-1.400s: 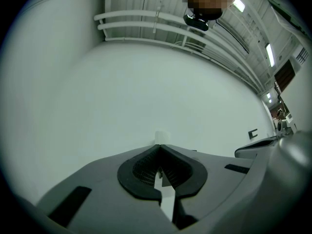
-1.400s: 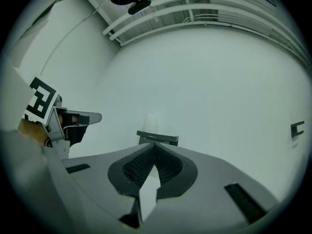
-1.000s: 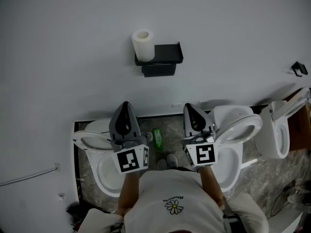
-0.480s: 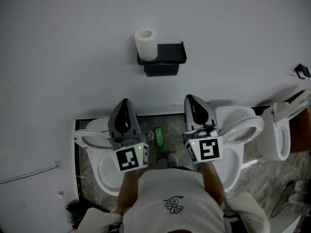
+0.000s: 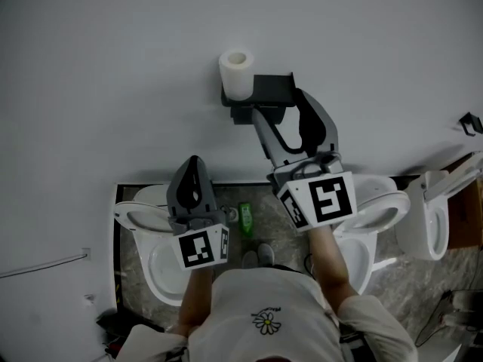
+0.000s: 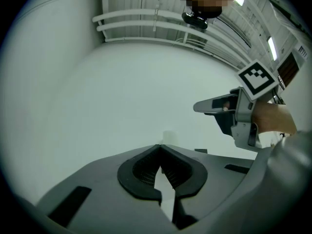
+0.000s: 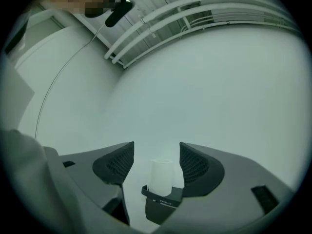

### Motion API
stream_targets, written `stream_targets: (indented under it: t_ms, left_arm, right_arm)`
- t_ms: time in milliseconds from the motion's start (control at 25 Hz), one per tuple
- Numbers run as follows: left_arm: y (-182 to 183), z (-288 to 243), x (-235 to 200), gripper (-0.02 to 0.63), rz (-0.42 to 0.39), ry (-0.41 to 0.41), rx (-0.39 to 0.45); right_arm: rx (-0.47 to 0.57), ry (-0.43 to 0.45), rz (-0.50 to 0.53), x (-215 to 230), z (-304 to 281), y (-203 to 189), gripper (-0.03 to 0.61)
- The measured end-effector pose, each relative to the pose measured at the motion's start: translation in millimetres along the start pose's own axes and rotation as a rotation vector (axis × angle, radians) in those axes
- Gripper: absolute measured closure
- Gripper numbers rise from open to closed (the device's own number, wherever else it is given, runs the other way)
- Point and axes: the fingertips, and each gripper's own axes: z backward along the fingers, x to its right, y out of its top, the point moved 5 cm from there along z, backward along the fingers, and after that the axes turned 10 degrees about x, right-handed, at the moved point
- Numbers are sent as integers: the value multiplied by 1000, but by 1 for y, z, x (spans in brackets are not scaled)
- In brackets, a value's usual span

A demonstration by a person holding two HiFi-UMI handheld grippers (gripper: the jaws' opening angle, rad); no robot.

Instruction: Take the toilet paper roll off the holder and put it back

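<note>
Roll: I saw it upright on the left end of the wall holder.
Right gripper: my jaws were opening near the holder, the 2 pads touching nothing.
Left gripper: jaws together, empty, lower down.
</note>
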Motion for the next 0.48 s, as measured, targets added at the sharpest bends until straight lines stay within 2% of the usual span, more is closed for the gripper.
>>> stream_targets:
  t_ms: [240, 480]
  left_arm:
    - [-6, 2, -9, 597, -1, 26, -20]
    - [-11, 10, -19, 595, 2, 58, -38]
  right_arm:
    - [-109, 29, -22, -9, -64, -28, 256]
    - [-279, -16, 1, -8, -101, -78, 236]
